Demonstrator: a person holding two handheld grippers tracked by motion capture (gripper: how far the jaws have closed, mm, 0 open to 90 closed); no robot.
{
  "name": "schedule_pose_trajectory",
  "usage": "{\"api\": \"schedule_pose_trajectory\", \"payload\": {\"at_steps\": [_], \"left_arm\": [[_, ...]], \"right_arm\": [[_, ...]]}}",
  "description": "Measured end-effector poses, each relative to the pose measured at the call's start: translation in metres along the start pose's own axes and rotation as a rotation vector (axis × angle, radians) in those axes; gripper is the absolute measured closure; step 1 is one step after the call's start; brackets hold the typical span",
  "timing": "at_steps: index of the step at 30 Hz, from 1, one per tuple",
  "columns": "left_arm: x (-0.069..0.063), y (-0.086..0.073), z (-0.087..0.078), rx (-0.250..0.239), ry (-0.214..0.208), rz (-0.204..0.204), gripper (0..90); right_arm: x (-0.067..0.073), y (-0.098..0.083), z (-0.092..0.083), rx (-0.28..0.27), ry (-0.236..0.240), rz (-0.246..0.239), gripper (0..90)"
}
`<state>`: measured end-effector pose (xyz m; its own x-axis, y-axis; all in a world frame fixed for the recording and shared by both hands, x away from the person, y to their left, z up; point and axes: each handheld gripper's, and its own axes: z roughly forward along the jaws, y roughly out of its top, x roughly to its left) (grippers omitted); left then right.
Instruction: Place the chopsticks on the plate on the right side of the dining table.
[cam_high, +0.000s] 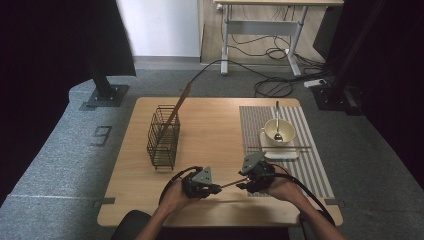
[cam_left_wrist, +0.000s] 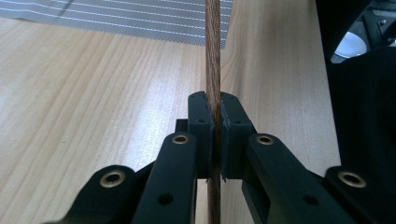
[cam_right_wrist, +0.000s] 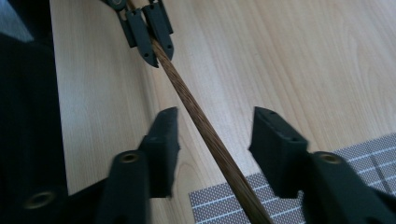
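Observation:
A brown wooden chopstick (cam_high: 229, 184) hangs level above the table's front edge between my two grippers. My left gripper (cam_high: 215, 189) is shut on one end; in the left gripper view its pads (cam_left_wrist: 205, 121) pinch the chopstick (cam_left_wrist: 213, 56), which runs straight ahead. My right gripper (cam_high: 242, 184) faces it from the right. In the right gripper view its jaws stand apart around the chopstick (cam_right_wrist: 205, 128), which passes between the pads (cam_right_wrist: 166, 135) without being pressed. Farther along the stick I see the left gripper (cam_right_wrist: 147, 32).
A black wire basket (cam_high: 163, 137) stands at the left middle with another chopstick (cam_high: 176, 110) leaning in it. On a grey striped placemat (cam_high: 312, 165) at the right sit a cream bowl (cam_high: 285, 126) holding a spoon (cam_high: 278, 131), and a white dish (cam_high: 280, 154) with a chopstick (cam_high: 285, 147) across it.

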<state>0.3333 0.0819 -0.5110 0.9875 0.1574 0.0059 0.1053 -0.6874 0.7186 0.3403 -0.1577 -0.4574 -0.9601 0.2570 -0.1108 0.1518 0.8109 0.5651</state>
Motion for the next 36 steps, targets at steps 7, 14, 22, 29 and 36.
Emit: {"api": "schedule_pose_trajectory", "payload": {"at_steps": [7, 14, 22, 29, 36], "left_arm": [[0.0, 0.0, 0.001, 0.013, -0.006, -0.001, 85.3], [0.002, -0.002, -0.001, -0.007, 0.01, -0.015, 81.6], [0.004, -0.004, -0.004, -0.052, 0.066, -0.056, 67.2], [0.008, -0.006, -0.006, -0.103, 0.123, -0.127, 43.8], [0.013, -0.008, -0.006, -0.138, 0.152, -0.204, 20.2]], "right_arm": [[0.004, 0.002, 0.005, 0.033, 0.013, -0.04, 67.9], [0.006, 0.001, 0.004, 0.047, 0.056, -0.066, 76.3], [0.007, 0.002, 0.001, 0.017, 0.108, -0.063, 83.0], [0.001, -0.002, -0.008, -0.007, 0.091, -0.033, 82.9], [-0.006, -0.011, -0.016, -0.027, 0.072, 0.01, 82.8]]}}
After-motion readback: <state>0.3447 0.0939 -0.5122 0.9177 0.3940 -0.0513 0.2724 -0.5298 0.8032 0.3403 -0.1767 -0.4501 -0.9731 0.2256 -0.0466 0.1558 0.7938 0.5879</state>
